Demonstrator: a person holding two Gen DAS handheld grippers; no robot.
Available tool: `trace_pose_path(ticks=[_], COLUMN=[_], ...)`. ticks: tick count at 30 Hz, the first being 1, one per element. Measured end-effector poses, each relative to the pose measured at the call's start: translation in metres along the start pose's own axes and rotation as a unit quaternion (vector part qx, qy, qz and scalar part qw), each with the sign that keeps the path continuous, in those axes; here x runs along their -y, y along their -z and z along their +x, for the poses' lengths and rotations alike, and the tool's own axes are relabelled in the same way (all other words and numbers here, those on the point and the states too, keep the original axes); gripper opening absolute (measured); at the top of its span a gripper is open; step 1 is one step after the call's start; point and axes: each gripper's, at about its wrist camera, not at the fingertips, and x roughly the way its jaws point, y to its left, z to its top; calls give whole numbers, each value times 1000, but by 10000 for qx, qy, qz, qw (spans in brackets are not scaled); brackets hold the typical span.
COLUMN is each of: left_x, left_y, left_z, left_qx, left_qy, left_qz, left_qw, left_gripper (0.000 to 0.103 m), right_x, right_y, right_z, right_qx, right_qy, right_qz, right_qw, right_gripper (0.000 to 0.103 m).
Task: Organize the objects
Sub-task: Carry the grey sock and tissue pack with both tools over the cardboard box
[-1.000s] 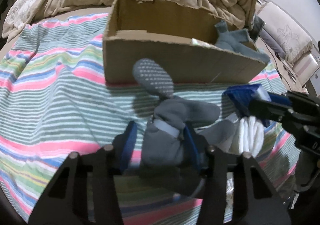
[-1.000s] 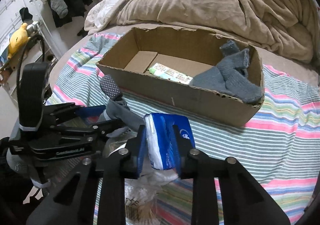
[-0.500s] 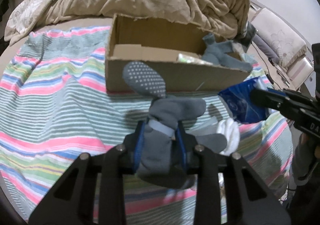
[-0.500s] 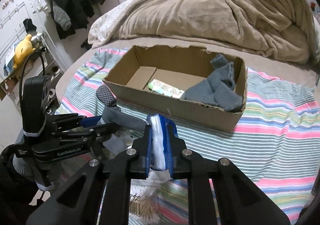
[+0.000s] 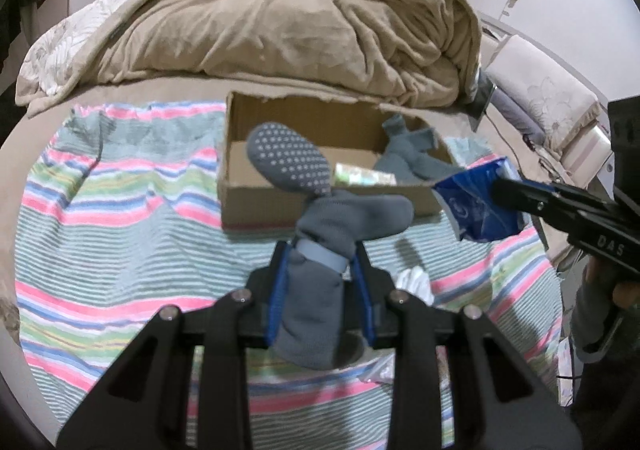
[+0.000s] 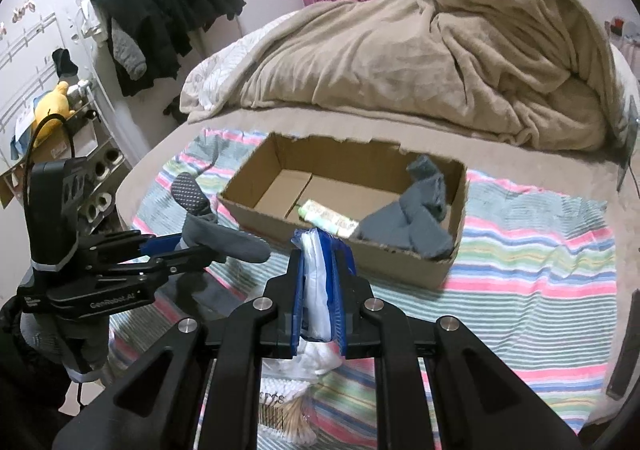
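My left gripper [image 5: 320, 258] is shut on a grey sock [image 5: 316, 234] with a dotted sole and holds it up in front of the cardboard box [image 5: 256, 198]. The sock also shows in the right wrist view [image 6: 216, 234]. My right gripper [image 6: 320, 250] is shut on a blue and white packet [image 6: 318, 274], lifted near the box's front wall [image 6: 384, 262]. The packet shows at right in the left wrist view [image 5: 476, 210]. In the box lie another grey sock [image 6: 416, 218] and a small green and white tube [image 6: 328, 220].
The box stands on a striped towel [image 5: 112, 218] on the bed. A beige blanket [image 5: 280, 22] is heaped behind it. A bag of cotton swabs [image 6: 284, 406] and white cloth [image 5: 414, 282] lie on the towel below the grippers. Dark clothes [image 6: 160, 22] hang at left.
Both grippers have risen and drawn back from the box with their loads. The sock now hangs in the air before the box. The packet has lifted off the white cloth.
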Motion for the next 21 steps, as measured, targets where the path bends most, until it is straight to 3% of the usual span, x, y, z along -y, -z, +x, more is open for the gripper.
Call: trace_pose_path(ticks=[21], left_x=[2], left_y=[-52], left_z=[-14], left_qx=[461], left_qy=[55], left_qz=[138], left_qw=[9988], left_gripper=[31], right_x=[1], right_y=[-41], right_z=[5], right_qx=[246], right_qy=[46], right_qz=[-431], right_qw=[9988], right_gripper=[14])
